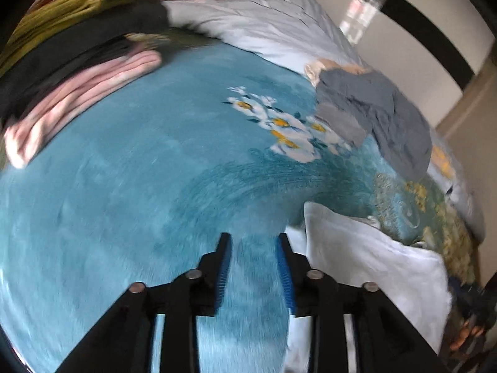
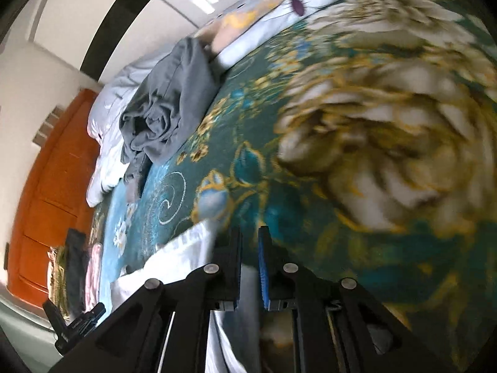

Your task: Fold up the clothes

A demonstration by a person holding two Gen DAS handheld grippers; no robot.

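A white cloth (image 1: 372, 264) lies crumpled on the teal floral blanket (image 1: 124, 186), just right of my left gripper (image 1: 254, 242). That gripper is open, and only blanket shows between its blue pads. In the right wrist view the same white cloth (image 2: 174, 261) reaches from the left up to and under my right gripper (image 2: 251, 233). Its jaws stand a narrow gap apart, and the pads are not seen pressing on the cloth. A rumpled grey garment (image 1: 382, 108) (image 2: 167, 102) lies farther back on the bed.
A stack of folded clothes (image 1: 77, 71), pink at the bottom with black and green on top, sits at the far left of the bed. The same stack (image 2: 77, 267) shows by the bed's edge. A pale duvet (image 1: 264, 15) lies behind, and an orange wooden panel (image 2: 46, 202) stands beyond.
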